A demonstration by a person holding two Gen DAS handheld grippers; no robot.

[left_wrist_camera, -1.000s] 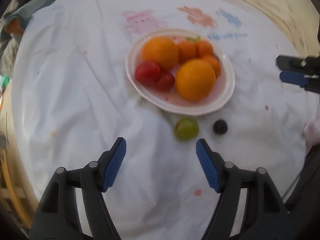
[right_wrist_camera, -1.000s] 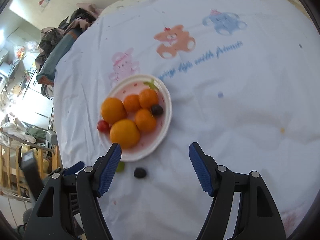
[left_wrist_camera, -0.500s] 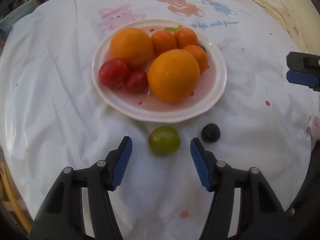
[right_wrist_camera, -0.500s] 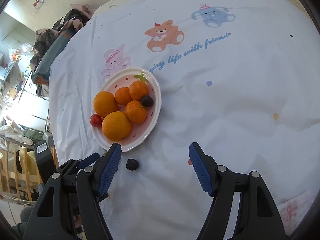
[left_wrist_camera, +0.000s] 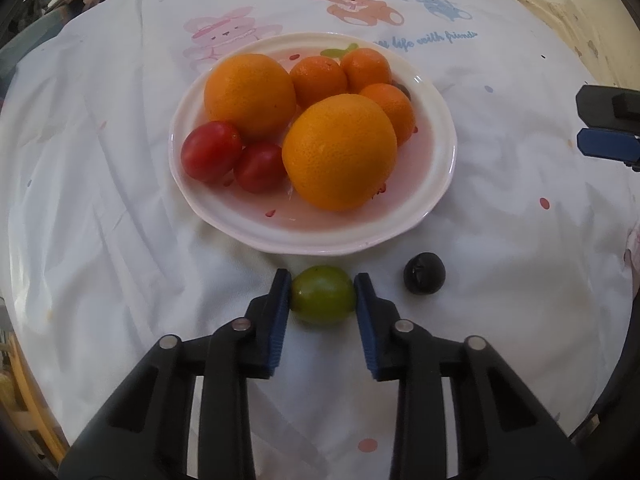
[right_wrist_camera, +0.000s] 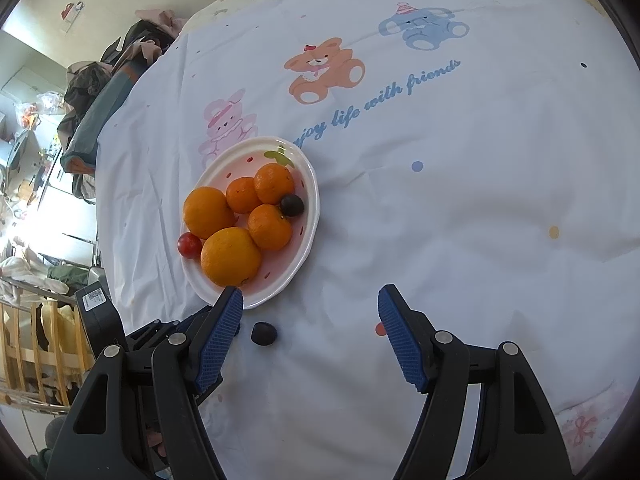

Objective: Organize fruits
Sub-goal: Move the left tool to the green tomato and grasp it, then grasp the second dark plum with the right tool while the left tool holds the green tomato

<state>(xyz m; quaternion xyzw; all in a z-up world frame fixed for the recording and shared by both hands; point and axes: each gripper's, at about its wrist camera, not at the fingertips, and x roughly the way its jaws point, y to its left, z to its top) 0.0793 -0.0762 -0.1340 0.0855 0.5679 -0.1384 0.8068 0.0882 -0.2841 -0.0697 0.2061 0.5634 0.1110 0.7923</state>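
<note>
The left tongs (left_wrist_camera: 322, 294) are clamped on the green fruit (left_wrist_camera: 323, 295), both blue pads pressed against its sides. The fruit sits on the white cloth (left_wrist_camera: 100, 216) just in front of the plate (left_wrist_camera: 436, 184), close to the rim but not touching it as far as I can see.

A dark grape (left_wrist_camera: 424, 278) lies on the cloth just to the right of the green one, apart from the tongs and the plate. In the right wrist view it shows near the left finger of the right tongs (right_wrist_camera: 310, 306), not between the pads.

The right tongs are spread wide with nothing in them, hovering over bare cloth on the near side of the plate.

On the plate: two big oranges (left_wrist_camera: 340, 152), three small mandarins (left_wrist_camera: 318, 80) behind them, and two cherry tomatoes (left_wrist_camera: 212, 151) on the left side. A second dark grape (right_wrist_camera: 291, 205) is tucked against the mandarins at the plate's right edge, clearer from the right wrist.

The cloth covering the worktop has cartoon bears (right_wrist_camera: 324, 70) and blue script printed beyond the plate. A pile of clothes (right_wrist_camera: 108, 84) sits past the far left edge.
</note>
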